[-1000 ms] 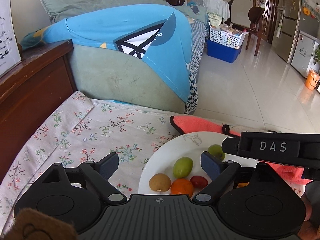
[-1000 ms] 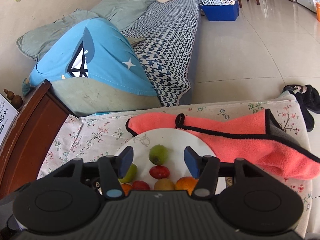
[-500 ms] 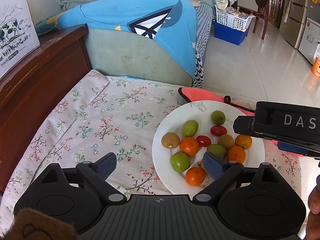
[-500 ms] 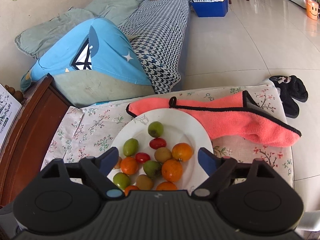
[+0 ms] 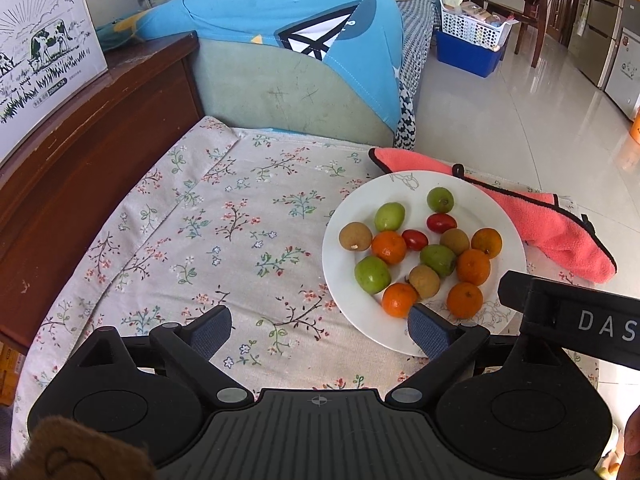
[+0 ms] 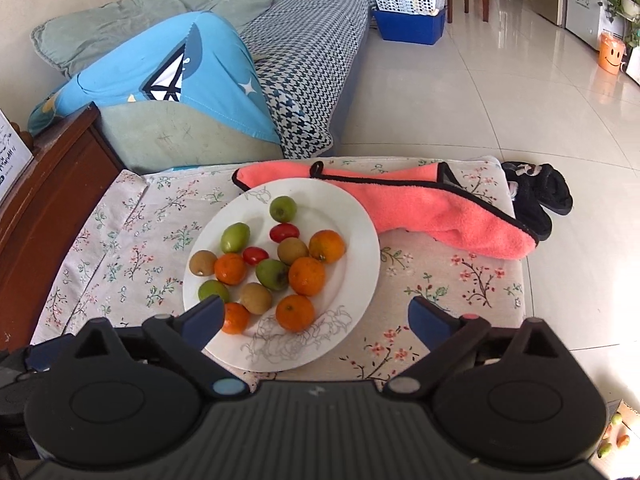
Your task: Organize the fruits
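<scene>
A white plate (image 5: 344,280) (image 6: 360,256) sits on a floral tablecloth (image 5: 224,232) (image 6: 440,292). It holds several oranges (image 5: 389,247) (image 6: 307,275), green fruits (image 5: 372,274) (image 6: 235,237), brown fruits (image 5: 355,236) (image 6: 293,251) and two small red tomatoes (image 5: 441,222) (image 6: 284,232). My left gripper (image 5: 320,332) is open and empty, raised above the cloth at the plate's near left edge. My right gripper (image 6: 316,318) is open and empty, raised above the plate's near edge; its body shows in the left wrist view (image 5: 568,316).
A pink cloth (image 5: 552,228) (image 6: 448,208) lies behind and right of the plate. A dark wooden cabinet (image 5: 80,152) stands along the left. A sofa with a blue cover (image 6: 180,76) is behind the table. Black slippers (image 6: 536,196) lie on the floor at right.
Both grippers have pulled back and risen from the plate, so all the fruit now shows. The right gripper's jaws have opened wider.
</scene>
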`<state>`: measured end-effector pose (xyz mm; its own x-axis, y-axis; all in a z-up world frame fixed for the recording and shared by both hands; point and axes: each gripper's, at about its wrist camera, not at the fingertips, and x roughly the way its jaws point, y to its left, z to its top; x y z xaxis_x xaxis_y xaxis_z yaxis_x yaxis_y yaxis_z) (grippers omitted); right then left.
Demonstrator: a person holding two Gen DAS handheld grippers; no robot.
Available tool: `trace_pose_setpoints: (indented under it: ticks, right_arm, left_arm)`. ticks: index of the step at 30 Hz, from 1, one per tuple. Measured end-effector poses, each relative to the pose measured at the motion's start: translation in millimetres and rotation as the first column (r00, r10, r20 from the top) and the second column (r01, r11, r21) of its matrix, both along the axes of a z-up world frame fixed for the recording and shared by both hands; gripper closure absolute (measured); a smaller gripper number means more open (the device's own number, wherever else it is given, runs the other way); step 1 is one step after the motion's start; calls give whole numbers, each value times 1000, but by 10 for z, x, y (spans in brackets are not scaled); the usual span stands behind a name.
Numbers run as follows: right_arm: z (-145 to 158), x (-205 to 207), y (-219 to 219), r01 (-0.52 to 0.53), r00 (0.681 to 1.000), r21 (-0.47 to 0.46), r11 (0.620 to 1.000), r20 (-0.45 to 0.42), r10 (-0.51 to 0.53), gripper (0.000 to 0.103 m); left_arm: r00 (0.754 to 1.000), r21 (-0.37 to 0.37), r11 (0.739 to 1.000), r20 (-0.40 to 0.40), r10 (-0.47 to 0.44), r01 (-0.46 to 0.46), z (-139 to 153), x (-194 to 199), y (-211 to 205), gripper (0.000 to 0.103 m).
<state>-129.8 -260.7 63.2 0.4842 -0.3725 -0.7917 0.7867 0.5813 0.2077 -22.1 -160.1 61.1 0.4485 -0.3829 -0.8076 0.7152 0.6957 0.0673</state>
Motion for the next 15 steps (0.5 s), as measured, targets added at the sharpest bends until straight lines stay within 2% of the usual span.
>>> trace_pose_setpoints:
  ticks: [7,15]
  right_arm:
    - [-25,-46,-17,23,1000,10,1000,-21,-23,4]
    - [-39,-21,-23,32,997,-27,999,-74,-34,3]
  left_arm:
    - [1000,20,999,3,28,-28,-22,28,-4,7]
    - [996,13,996,-23,91,-90,-22,129,53,7]
